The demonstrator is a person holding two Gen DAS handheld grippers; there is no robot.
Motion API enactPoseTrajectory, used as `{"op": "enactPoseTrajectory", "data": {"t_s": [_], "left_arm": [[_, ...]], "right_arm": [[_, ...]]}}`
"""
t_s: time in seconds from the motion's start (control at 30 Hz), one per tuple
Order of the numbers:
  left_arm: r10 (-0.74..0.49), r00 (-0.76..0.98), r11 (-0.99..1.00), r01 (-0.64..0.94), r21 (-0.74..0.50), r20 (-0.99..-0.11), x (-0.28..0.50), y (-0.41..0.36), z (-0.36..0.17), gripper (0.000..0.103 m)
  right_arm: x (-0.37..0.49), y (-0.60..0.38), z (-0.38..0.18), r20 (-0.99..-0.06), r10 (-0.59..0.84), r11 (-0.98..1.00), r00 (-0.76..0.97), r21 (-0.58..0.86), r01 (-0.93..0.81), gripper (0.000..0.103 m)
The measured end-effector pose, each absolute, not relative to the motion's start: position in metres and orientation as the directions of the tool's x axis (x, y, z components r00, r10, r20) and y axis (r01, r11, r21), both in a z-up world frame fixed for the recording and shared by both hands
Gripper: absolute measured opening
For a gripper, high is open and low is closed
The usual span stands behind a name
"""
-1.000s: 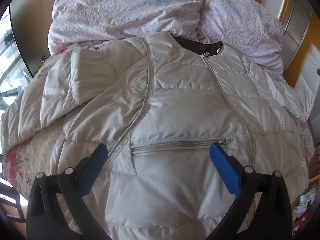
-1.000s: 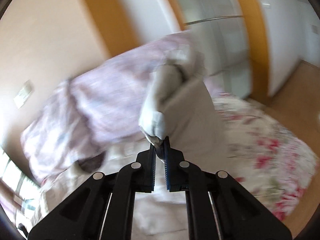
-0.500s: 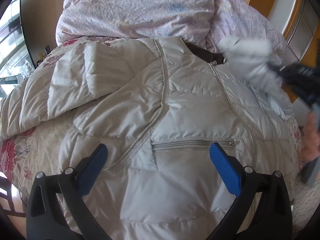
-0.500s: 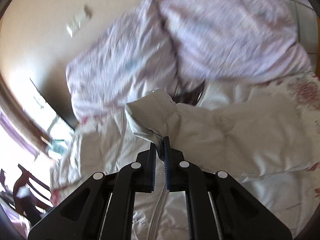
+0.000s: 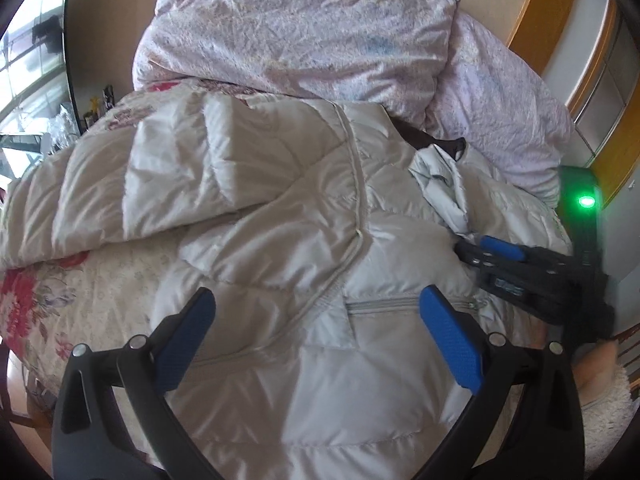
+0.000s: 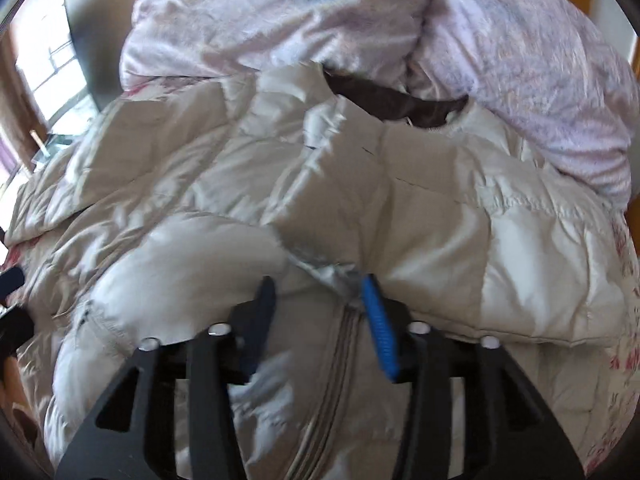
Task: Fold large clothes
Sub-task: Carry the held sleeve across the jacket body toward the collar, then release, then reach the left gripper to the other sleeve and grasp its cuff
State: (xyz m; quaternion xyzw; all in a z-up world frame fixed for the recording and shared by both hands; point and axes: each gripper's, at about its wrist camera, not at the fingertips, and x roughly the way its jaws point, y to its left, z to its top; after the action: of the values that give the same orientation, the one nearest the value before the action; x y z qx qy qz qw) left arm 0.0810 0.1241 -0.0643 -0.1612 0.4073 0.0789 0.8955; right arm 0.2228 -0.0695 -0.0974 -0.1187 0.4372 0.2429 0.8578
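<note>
A pale grey quilted down jacket (image 5: 312,240) lies front up on a bed, zipped, with a dark collar lining (image 6: 400,104). Its right sleeve (image 6: 460,232) lies folded across the chest, the cuff (image 5: 440,184) near the centre zip. Its left sleeve (image 5: 100,200) stretches out to the left. My left gripper (image 5: 316,316) is open and empty above the pocket zip (image 5: 384,303). My right gripper (image 6: 320,300) is open just behind the sleeve cuff (image 6: 332,272), which rests on the jacket; it also shows in the left wrist view (image 5: 484,250).
Two lilac pillows (image 5: 304,36) are heaped behind the collar. A floral bedspread (image 5: 48,304) covers the bed, whose edge drops off at the left. A wardrobe with orange trim (image 5: 600,92) stands at the right.
My right gripper carried the right sleeve over the chest, lowered it and opened, letting the cuff go. My left gripper stayed open over the pocket and shifted slightly.
</note>
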Motion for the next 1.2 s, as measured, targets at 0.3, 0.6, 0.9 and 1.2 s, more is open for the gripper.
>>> {"op": "enactPoseTrajectory", "data": {"t_s": [0.3,0.6,0.9,1.2], "left_arm": [[0.007,0.660,0.936,-0.269,-0.227,-0.751,0.077,0.132,-0.062,0.101],[-0.014,0.611,0.907,-0.324,-0.267,-0.791,0.078,0.154,-0.070,0.101],[0.025,0.566,0.835,-0.465,-0.294,-0.824,0.068,0.205,-0.076,0.101],[0.026,0.564,0.667,-0.625,-0.406,-0.825,0.043,0.291,-0.090,0.101]], "right_arm": [[0.270,-0.094,-0.072,-0.747,0.293,0.938,0.597,0.104,-0.330,0.050],[0.287,-0.062,-0.123,-0.816,0.152,0.957,0.557,-0.020,-0.290,0.054],[0.281,-0.061,-0.126,-0.788,0.143,0.952,0.599,-0.056,-0.301,0.055],[0.279,-0.068,-0.127,-0.764,0.187,0.955,0.618,-0.007,-0.297,0.056]]}}
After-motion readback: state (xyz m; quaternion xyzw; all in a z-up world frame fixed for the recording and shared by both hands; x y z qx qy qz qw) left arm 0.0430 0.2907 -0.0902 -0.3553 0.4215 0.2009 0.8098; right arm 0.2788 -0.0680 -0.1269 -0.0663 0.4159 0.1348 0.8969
